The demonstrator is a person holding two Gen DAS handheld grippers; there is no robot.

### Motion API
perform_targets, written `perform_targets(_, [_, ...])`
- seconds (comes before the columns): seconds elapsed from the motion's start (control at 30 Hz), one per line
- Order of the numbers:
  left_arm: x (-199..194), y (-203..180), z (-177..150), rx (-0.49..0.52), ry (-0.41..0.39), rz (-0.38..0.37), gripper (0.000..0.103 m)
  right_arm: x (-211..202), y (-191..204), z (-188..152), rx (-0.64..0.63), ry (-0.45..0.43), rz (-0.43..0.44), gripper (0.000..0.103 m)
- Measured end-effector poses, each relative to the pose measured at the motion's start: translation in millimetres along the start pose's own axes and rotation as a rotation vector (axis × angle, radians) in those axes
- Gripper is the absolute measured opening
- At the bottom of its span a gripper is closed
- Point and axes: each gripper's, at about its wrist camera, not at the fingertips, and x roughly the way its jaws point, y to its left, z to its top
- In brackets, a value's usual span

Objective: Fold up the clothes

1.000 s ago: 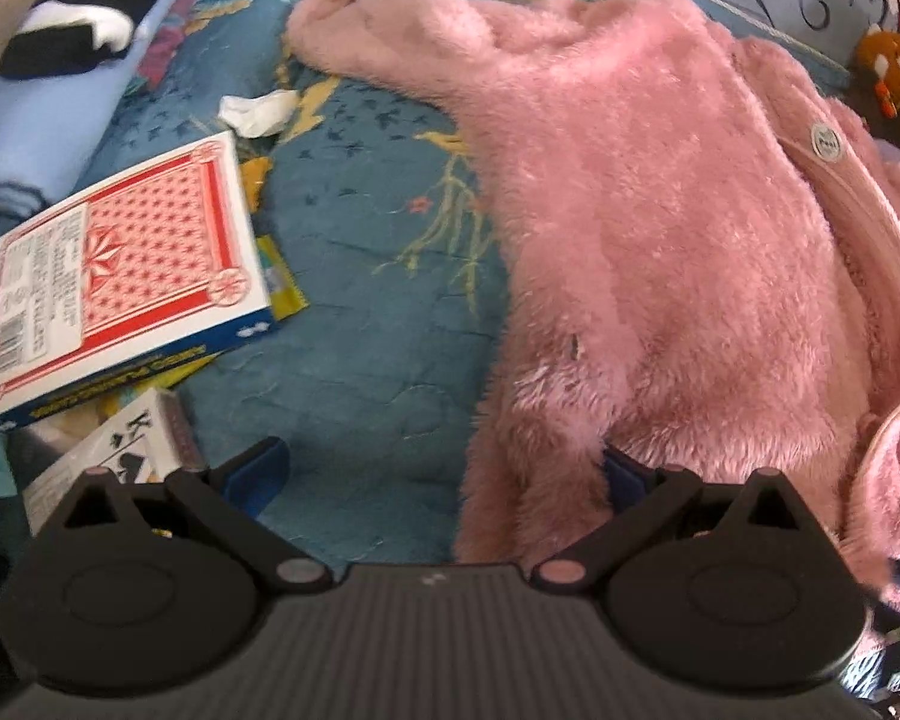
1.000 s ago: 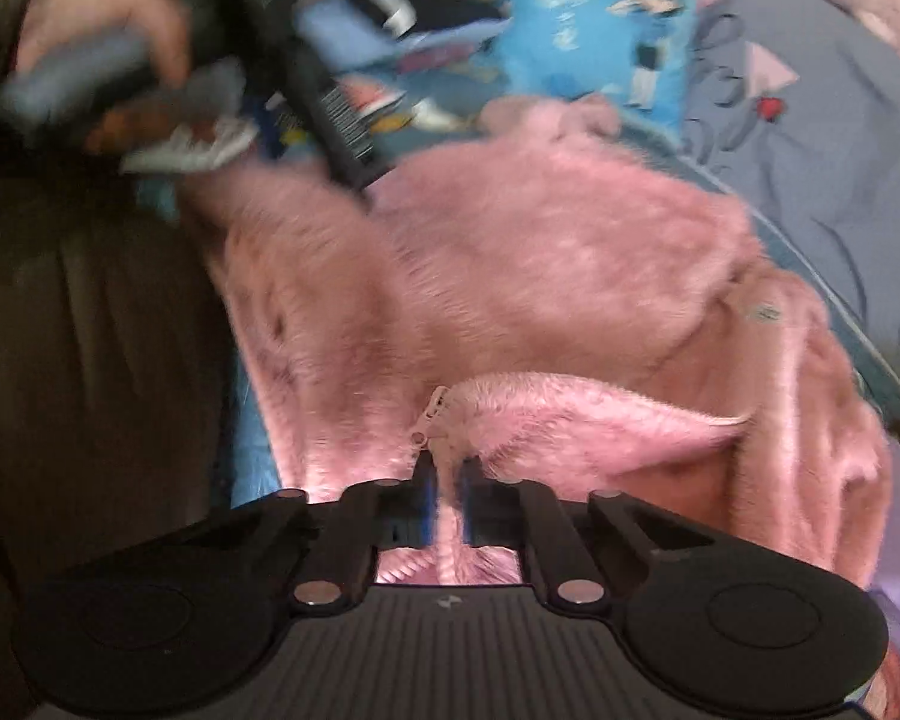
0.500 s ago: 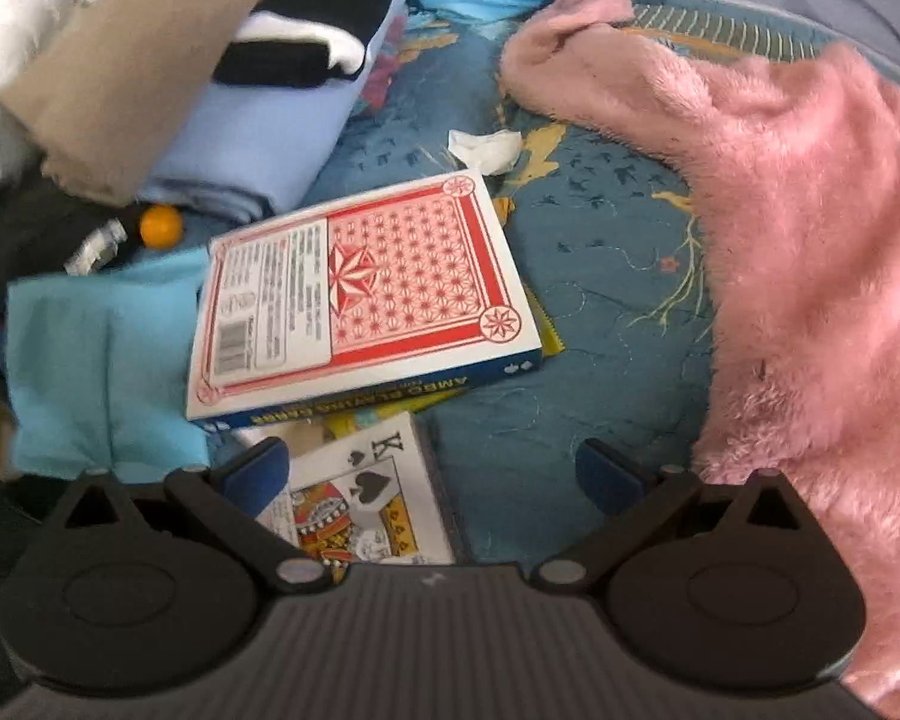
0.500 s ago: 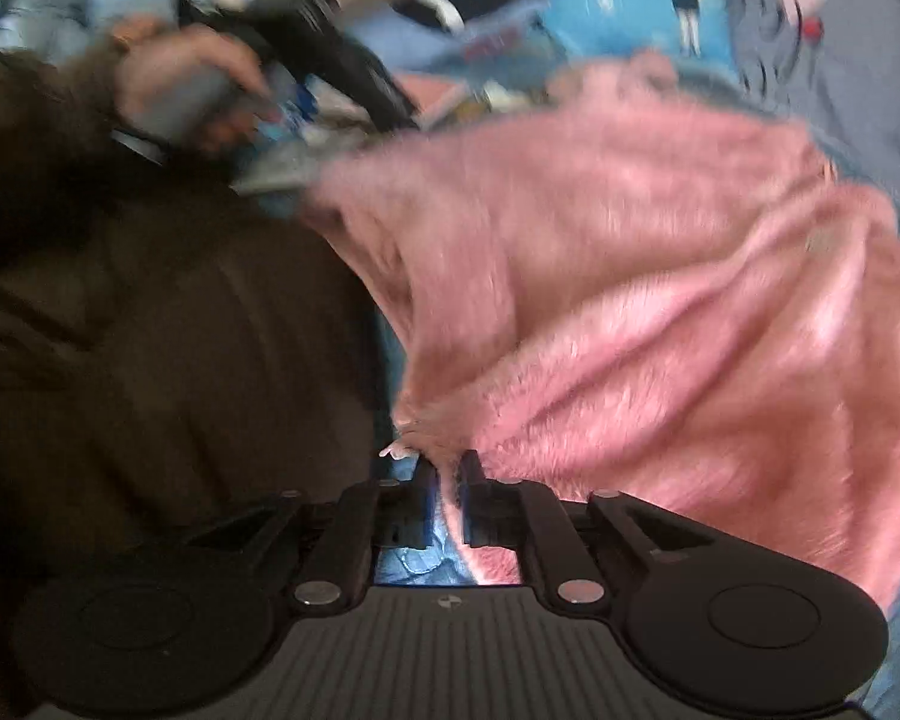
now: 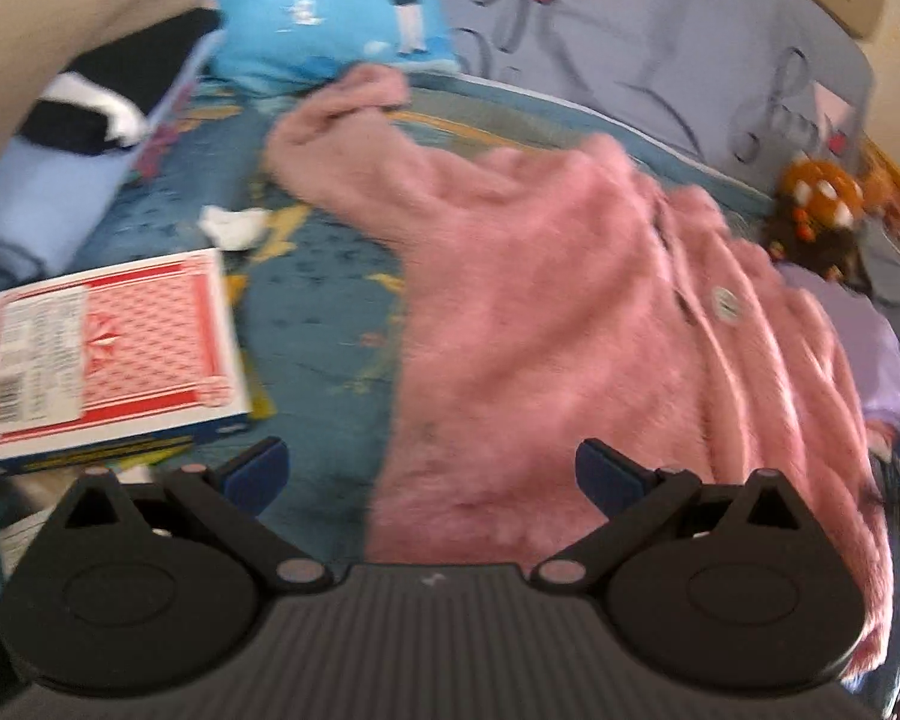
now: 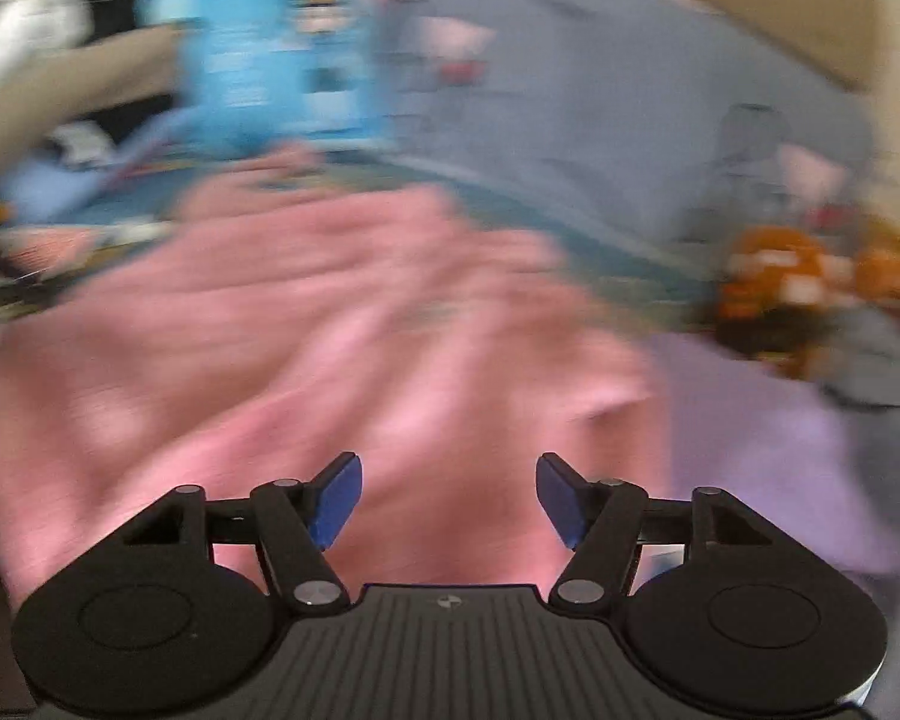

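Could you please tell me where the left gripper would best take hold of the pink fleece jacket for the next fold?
Probably the free sleeve end. It lies stretched out flat on the blue bedspread, away from the pink fleece jacket body, a narrow end that open jaws can span. Bring the left gripper down from above, from the card box side, where bedspread shows beside the sleeve.

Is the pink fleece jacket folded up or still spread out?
Partly folded: the pink fleece jacket lies doubled along its length, one sleeve still stretched out.

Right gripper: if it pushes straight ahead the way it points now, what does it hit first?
Most likely the pink fleece jacket, which fills the view ahead of the right gripper. Its jaws have just been opening, with nothing between them. The frame is blurred, so depth is uncertain.
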Motion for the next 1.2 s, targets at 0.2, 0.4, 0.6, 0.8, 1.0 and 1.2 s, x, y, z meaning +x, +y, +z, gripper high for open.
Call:
perform_targets(0.2, [12,-31,-3,0.098,0.039,-0.024,0.103,77,-63,12,0.006,0.143,-0.161,0.070])
perform_targets(0.4, [21,-49,-9,0.173,0.069,0.005,0.103,110,-81,5,0.151,0.309,0.038,0.005])
perform_targets(0.6, [31,-47,-9,0.172,0.095,0.007,0.103,49,-91,38,-0.088,0.145,-0.196,0.004])
perform_targets(0.8, [37,-55,-11,0.213,0.107,0.020,0.103,51,-149,54,-0.211,0.195,-0.499,0.005])
perform_targets(1.0, [40,-56,-12,0.230,0.111,0.031,0.103,95,-167,37,-0.258,0.396,-0.505,0.019])
perform_targets(1.2, [41,-56,-12,0.224,0.116,0.035,0.103,73,-151,46,-0.290,0.341,-0.465,0.054])
